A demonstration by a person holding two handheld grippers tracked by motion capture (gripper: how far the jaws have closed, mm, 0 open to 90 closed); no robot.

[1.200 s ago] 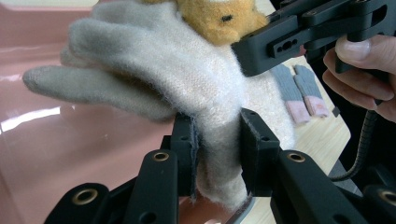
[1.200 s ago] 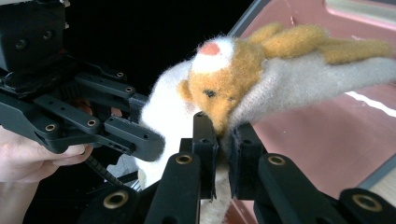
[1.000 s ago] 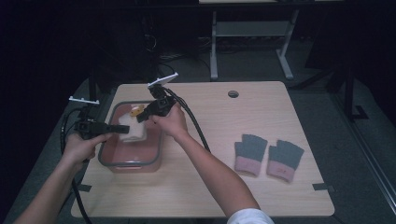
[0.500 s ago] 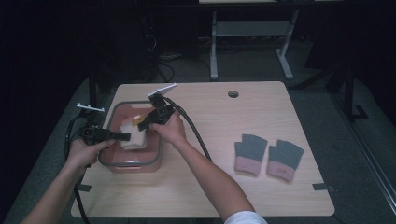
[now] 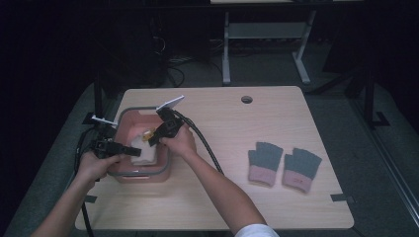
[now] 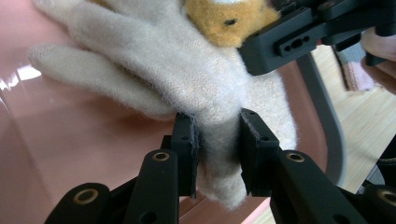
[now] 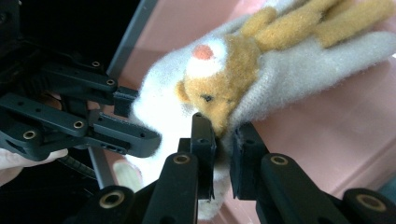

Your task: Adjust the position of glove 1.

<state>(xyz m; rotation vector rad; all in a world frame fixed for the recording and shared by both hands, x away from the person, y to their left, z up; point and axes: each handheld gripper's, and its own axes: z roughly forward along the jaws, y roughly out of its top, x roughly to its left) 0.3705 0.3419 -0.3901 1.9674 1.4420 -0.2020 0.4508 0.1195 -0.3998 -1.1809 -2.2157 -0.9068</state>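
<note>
Both grippers clamp one cream glove [image 5: 143,154] inside the pink bin [image 5: 140,174] at the surface's [image 5: 227,202] left. Left gripper [image 6: 218,148]: fingers pinch the glove's cuff edge. Right gripper [image 7: 223,150]: fingers narrow, nipping the glove just below its tan bear patch [image 7: 223,88]. Glove fingers lie on the bin floor. Grey-pink glove pair [image 5: 284,164] sits well apart, right side.
</note>
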